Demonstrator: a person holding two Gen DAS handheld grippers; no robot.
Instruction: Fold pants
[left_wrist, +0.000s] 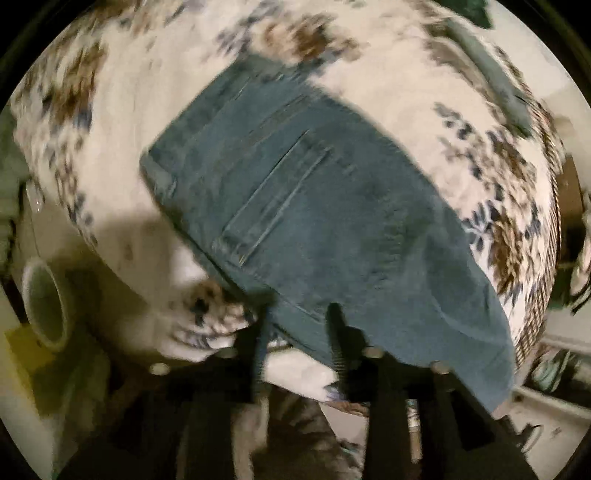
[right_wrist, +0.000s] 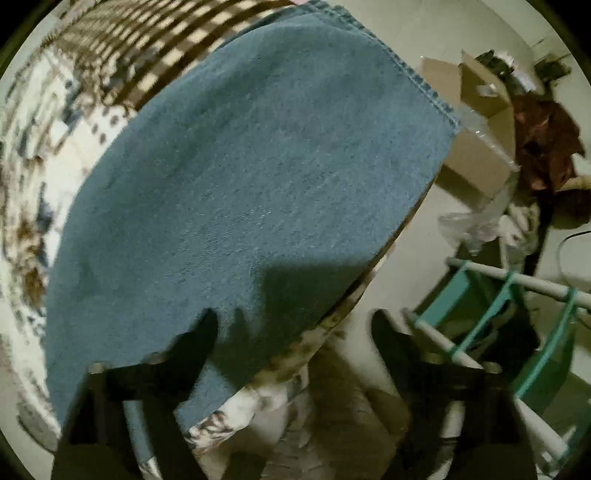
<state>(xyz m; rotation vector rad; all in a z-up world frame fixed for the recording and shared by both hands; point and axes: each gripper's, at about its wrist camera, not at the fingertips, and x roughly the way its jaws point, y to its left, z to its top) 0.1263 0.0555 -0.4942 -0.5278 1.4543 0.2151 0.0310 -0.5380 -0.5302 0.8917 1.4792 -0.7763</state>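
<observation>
Overhead, blue denim pants (left_wrist: 314, 206) spread flat on floral white bedspread (left_wrist: 155, 92), leg hem overhanging bed edge, left gripper (left_wrist: 297, 314) fingers slightly parted over denim, right gripper (right_wrist: 295, 328) fingers wide apart, holding nothing.

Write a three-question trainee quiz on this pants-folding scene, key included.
1. True or false: the right gripper has its fingers clamped on the jeans.
2. Which part of the jeans faces the left wrist camera: A) back pocket, B) zipper, C) price tag?
3. What pattern covers the bedspread under the jeans?

Key: 1 false, the fingers stand wide apart. 2 A. 3 Floral, blue and brown on white.
</observation>
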